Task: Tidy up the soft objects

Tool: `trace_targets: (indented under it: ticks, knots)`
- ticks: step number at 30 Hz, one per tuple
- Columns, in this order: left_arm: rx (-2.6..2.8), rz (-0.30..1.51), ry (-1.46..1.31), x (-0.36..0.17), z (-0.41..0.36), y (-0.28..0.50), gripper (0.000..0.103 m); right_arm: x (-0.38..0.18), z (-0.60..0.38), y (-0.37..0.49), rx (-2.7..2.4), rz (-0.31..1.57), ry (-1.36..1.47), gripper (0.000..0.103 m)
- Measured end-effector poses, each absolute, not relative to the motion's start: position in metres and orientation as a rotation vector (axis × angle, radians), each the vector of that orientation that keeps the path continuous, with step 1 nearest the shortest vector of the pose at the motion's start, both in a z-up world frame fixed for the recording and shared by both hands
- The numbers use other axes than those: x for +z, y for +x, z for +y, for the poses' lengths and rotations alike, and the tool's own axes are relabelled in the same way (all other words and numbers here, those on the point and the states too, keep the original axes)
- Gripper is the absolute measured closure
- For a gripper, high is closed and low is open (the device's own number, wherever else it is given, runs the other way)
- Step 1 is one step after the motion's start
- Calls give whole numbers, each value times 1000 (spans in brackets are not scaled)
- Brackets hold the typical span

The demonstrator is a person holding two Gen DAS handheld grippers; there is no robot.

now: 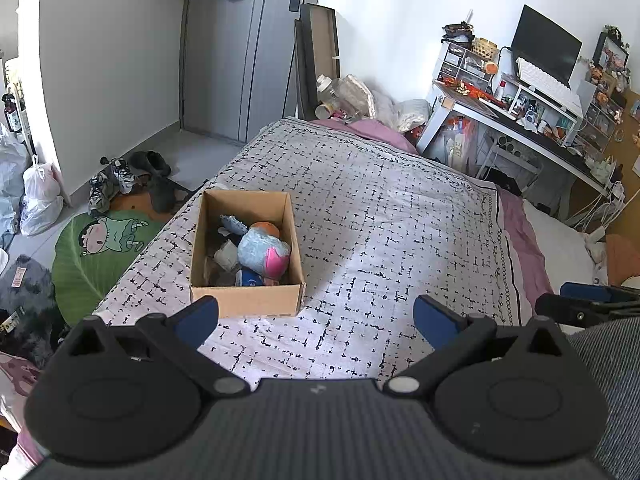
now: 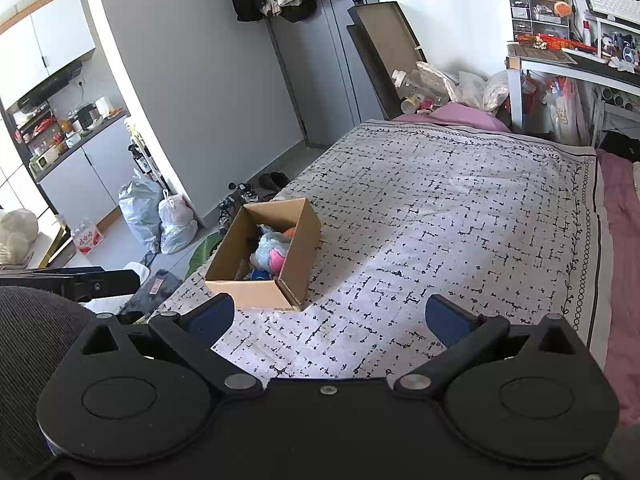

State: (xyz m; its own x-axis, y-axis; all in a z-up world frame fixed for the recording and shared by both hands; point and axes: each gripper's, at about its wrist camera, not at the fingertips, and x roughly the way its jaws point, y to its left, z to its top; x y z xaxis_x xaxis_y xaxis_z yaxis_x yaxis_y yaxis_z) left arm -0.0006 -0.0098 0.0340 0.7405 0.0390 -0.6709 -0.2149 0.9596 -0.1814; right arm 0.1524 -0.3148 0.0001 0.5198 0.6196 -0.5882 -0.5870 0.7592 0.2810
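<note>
Soft toys sit piled in an open cardboard box [image 1: 246, 300] on the bed [image 1: 380, 220], near the bed's left edge. Topmost: a pale blue plush [image 1: 262, 250] with a pink patch at its near end; an orange piece [image 1: 266, 229] shows just behind it, a smaller grey-blue plush [image 1: 232, 225] to the far left, and grey and white scraps lower down that cannot be identified. A blue-and-white item at the near wall carries print, too small to read. Judgement: plush will be light, compressible and non-fragile, fabric not slippery; best hold is across the bulging body of the blue plush, pinching a thick fold rather than a thin limb. The box is stiff card, likely light, and may slide on the bedspread if a toy snags. No brand or label readable on the box. Left tool [image 1: 316, 320]: jaws wide apart, nothing between them, hovering above the bed on the near side of the box. Right tool [image 2: 330, 318]: likewise wide and empty, box ahead to its left. Bedspread is white with a black broken-line pattern, bare apart from the box. Floor to the left: a green cartoon mat [image 1: 100, 248], shoes, plastic bags. Far right: a cluttered desk [image 1: 520, 120] with monitor and keyboard.
</note>
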Motion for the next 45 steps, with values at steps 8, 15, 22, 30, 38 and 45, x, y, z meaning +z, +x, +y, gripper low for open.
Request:
trace_targets:
  ticks: [8, 15, 22, 30, 38, 45]
  knots:
    - [136, 729, -251, 32, -11, 2, 0, 0, -317, 154, 729, 727, 43, 0]
    - [137, 719, -235, 32, -12, 2, 0, 3, -315, 154, 729, 727, 43, 0]
    - [136, 718, -230, 33, -12, 2, 0, 4, -313, 155, 729, 723, 36, 0]
    - [128, 721, -223, 34, -11, 3, 0, 6, -315, 153, 716, 717, 29, 0]
    - [130, 721, -223, 35, -12, 3, 0, 6, -315, 151, 698, 720, 37, 0]
    - [132, 714, -233, 35, -11, 1, 0, 8, -315, 149, 685, 708, 28, 0]
